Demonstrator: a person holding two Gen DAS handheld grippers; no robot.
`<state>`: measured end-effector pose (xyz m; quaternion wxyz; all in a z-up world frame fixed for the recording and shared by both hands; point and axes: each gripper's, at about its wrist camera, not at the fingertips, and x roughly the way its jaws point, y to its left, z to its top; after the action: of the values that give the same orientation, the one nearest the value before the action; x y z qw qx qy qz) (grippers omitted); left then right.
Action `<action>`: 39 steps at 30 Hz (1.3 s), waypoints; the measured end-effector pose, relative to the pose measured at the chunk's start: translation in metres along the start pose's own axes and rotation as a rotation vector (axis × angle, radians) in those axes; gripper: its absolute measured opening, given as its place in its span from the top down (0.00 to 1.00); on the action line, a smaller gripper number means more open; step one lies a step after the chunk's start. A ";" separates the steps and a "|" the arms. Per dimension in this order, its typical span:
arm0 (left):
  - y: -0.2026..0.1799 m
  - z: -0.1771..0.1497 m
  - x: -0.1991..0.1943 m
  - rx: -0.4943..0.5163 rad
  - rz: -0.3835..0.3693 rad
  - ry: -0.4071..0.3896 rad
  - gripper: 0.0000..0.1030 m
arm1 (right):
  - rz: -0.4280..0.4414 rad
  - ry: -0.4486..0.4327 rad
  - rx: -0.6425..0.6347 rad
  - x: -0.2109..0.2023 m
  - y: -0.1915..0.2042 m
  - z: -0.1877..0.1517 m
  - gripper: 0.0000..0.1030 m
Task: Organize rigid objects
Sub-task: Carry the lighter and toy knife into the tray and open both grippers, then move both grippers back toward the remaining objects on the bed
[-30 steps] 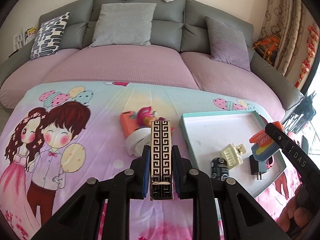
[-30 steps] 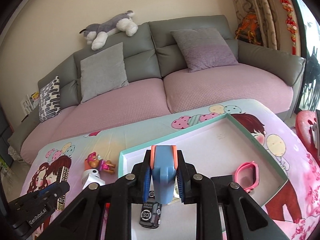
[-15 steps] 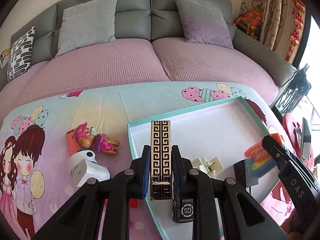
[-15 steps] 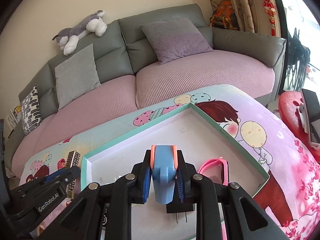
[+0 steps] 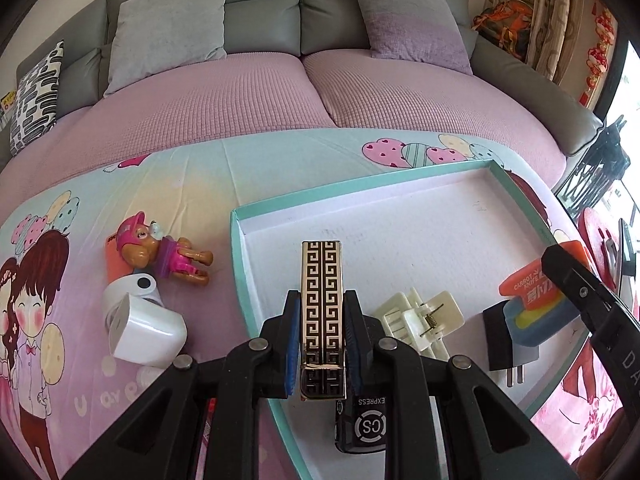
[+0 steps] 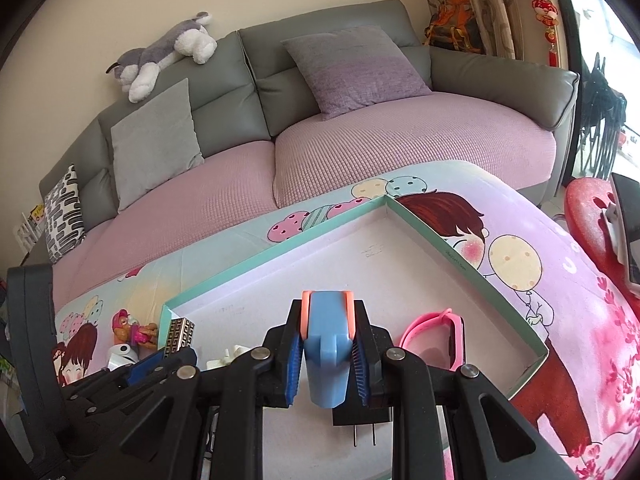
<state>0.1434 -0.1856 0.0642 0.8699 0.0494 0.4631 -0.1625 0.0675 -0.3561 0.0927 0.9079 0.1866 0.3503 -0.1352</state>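
My left gripper is shut on a black-and-gold patterned lighter, held over the near left part of the teal-rimmed tray. My right gripper is shut on a blue and orange carrot knife toy, held over the tray's near side; the toy also shows in the left wrist view. In the tray lie a cream hair clip, a black plug, a black toy car and a pink band.
On the cartoon cloth left of the tray lie a pup figure, an orange object under it and a white charger with tape roll. A pink-covered grey sofa with cushions stands behind. A red stool is at the right.
Both grippers, each with its object, have moved right over the tray. The left gripper came from over the cloth to the tray's left part.
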 end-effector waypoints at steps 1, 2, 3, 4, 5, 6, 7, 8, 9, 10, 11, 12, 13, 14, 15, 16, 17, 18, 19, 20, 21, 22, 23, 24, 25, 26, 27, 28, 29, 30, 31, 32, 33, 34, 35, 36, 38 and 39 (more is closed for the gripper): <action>0.000 -0.001 0.000 0.000 0.001 0.003 0.79 | 0.000 -0.001 -0.001 0.000 0.000 0.000 0.77; 0.000 -0.001 0.001 0.000 0.001 0.007 0.79 | 0.000 -0.001 -0.003 0.000 0.001 0.000 0.77; 0.000 -0.002 0.001 0.000 0.002 0.010 0.79 | 0.002 0.000 -0.004 0.000 0.001 0.000 0.77; 0.001 -0.002 0.000 -0.001 0.003 0.012 0.79 | 0.004 0.000 -0.003 -0.001 0.001 0.000 0.77; 0.001 -0.002 0.000 -0.002 0.004 0.014 0.79 | 0.007 -0.002 -0.003 -0.001 0.001 0.000 0.77; 0.001 -0.003 0.000 -0.004 0.005 0.015 0.79 | 0.011 -0.004 -0.003 -0.001 0.002 0.000 0.77; 0.001 -0.003 0.001 -0.005 0.005 0.017 0.79 | 0.012 -0.005 -0.006 -0.002 0.002 0.000 0.77; 0.001 -0.003 0.000 -0.006 0.006 0.018 0.79 | 0.011 -0.004 -0.010 -0.001 0.003 0.000 0.77; 0.001 -0.003 -0.001 -0.007 0.006 0.014 0.80 | 0.009 0.001 -0.013 0.000 0.003 -0.001 0.77; 0.001 -0.003 -0.002 -0.007 0.006 0.012 0.79 | 0.008 0.008 -0.013 0.002 0.004 -0.001 0.77; 0.001 -0.003 -0.003 -0.006 0.007 0.009 0.78 | 0.012 0.011 -0.012 0.003 0.003 -0.002 0.77; 0.000 -0.003 -0.005 -0.004 0.007 0.007 0.75 | 0.015 0.014 -0.010 0.004 0.003 -0.002 0.77; 0.000 -0.003 -0.006 -0.002 0.009 0.005 0.68 | 0.019 0.016 -0.009 0.004 0.003 -0.002 0.77; -0.001 -0.003 -0.007 -0.001 0.013 0.005 0.65 | 0.018 0.019 -0.011 0.005 0.003 -0.002 0.77; -0.001 -0.003 -0.007 -0.001 0.015 0.005 0.61 | 0.015 0.023 -0.014 0.006 0.004 -0.003 0.77; -0.001 -0.002 -0.008 -0.001 0.016 0.004 0.60 | 0.012 0.027 -0.016 0.006 0.004 -0.003 0.77; 0.000 -0.002 -0.008 -0.003 0.017 0.003 0.60 | 0.009 0.028 -0.016 0.006 0.004 -0.003 0.77; 0.001 -0.002 -0.009 -0.005 0.019 0.002 0.60 | 0.010 0.027 -0.013 0.006 0.003 -0.003 0.77; 0.002 -0.001 -0.010 -0.009 0.024 0.000 0.58 | 0.012 0.023 -0.009 0.005 0.003 -0.003 0.77; 0.003 -0.001 -0.011 -0.013 0.032 -0.003 0.55 | 0.011 0.017 -0.003 0.004 0.002 -0.002 0.76; 0.005 -0.001 -0.013 -0.017 0.041 -0.005 0.46 | 0.008 0.017 0.000 0.003 0.001 -0.001 0.76; 0.007 0.000 -0.014 -0.021 0.050 -0.008 0.39 | 0.009 0.021 0.000 0.004 0.001 -0.001 0.76; 0.008 0.000 -0.015 -0.024 0.057 -0.013 0.39 | 0.005 0.024 -0.002 0.005 0.001 -0.002 0.76; 0.010 0.001 -0.016 -0.027 0.064 -0.016 0.39 | -0.006 0.024 -0.005 0.005 0.001 -0.002 0.74; 0.012 0.001 -0.016 -0.030 0.071 -0.018 0.38 | -0.016 0.028 -0.009 0.005 0.001 -0.002 0.69; 0.013 0.001 -0.016 -0.035 0.080 -0.020 0.38 | -0.020 0.030 -0.012 0.006 0.002 -0.002 0.61; 0.016 0.001 -0.017 -0.041 0.088 -0.021 0.36 | -0.026 0.031 -0.013 0.006 0.002 -0.003 0.56; 0.018 0.001 -0.017 -0.048 0.096 -0.022 0.31 | -0.034 0.030 -0.013 0.006 0.002 -0.003 0.45; 0.021 0.001 -0.017 -0.055 0.103 -0.023 0.28 | -0.040 0.029 -0.016 0.006 0.002 -0.003 0.39; 0.023 0.001 -0.017 -0.063 0.110 -0.026 0.23 | -0.045 0.030 -0.020 0.006 0.002 -0.003 0.38; 0.026 0.002 -0.018 -0.072 0.118 -0.030 0.22 | -0.051 0.032 -0.025 0.007 0.003 -0.003 0.36; 0.028 0.002 -0.018 -0.082 0.126 -0.033 0.22 | -0.059 0.034 -0.031 0.007 0.003 -0.003 0.31; 0.031 0.002 -0.019 -0.094 0.134 -0.037 0.19 | -0.067 0.036 -0.039 0.008 0.004 -0.004 0.28; 0.035 0.002 -0.019 -0.105 0.143 -0.041 0.14 | -0.074 0.038 -0.047 0.008 0.004 -0.004 0.23; 0.038 0.001 -0.018 -0.116 0.152 -0.044 0.11 | -0.081 0.040 -0.055 0.009 0.005 -0.004 0.19; 0.042 0.001 -0.019 -0.127 0.161 -0.045 0.08 | -0.087 0.042 -0.063 0.009 0.006 -0.005 0.16; 0.049 0.000 -0.018 -0.151 0.176 -0.046 0.08 | -0.097 0.047 -0.079 0.010 0.008 -0.005 0.04; 0.053 -0.001 -0.018 -0.163 0.183 -0.049 0.08 | -0.102 0.047 -0.087 0.011 0.009 -0.006 0.01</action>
<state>0.1506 -0.1312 0.0749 0.8933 0.0165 0.4469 -0.0455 0.0755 -0.3465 0.0835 0.8985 0.1321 0.3862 -0.1614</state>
